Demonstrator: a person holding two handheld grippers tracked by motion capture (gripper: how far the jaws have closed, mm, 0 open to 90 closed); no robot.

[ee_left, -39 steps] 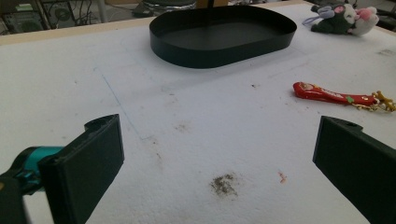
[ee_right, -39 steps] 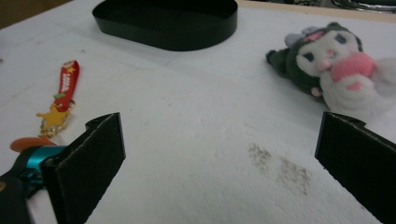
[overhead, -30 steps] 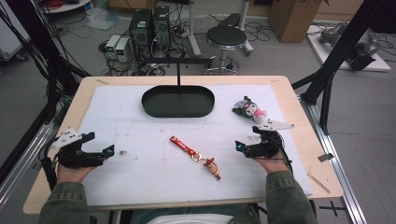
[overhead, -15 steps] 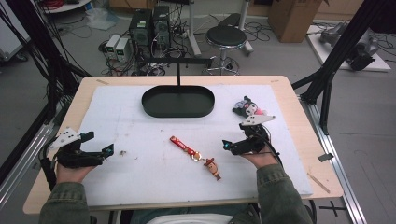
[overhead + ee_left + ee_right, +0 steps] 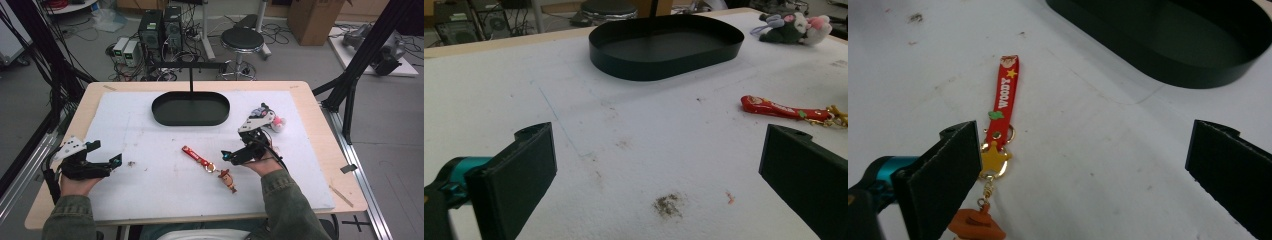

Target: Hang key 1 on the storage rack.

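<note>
A red keychain strap (image 5: 195, 155) with a gold star and a small cowboy figure (image 5: 228, 180) lies on the white mat near the middle. In the right gripper view the strap (image 5: 1004, 95) reads WOODY and its star (image 5: 993, 159) sits just beside the left jaw. My right gripper (image 5: 231, 155) hovers open just right of the keychain, with nothing between its jaws. My left gripper (image 5: 111, 161) rests open at the mat's left side, far from the keychain. The strap (image 5: 780, 108) lies ahead to the right in the left gripper view.
A black oval tray (image 5: 191, 108) on a stand sits at the back centre; its wall (image 5: 664, 67) is ahead of the left gripper. A dark plush doll (image 5: 270, 118) lies at the right rear, behind the right hand. The white mat (image 5: 150, 190) covers a wooden table.
My right gripper has moved left and slightly forward, from beside the plush doll to next to the keychain. The left gripper has stayed put.
</note>
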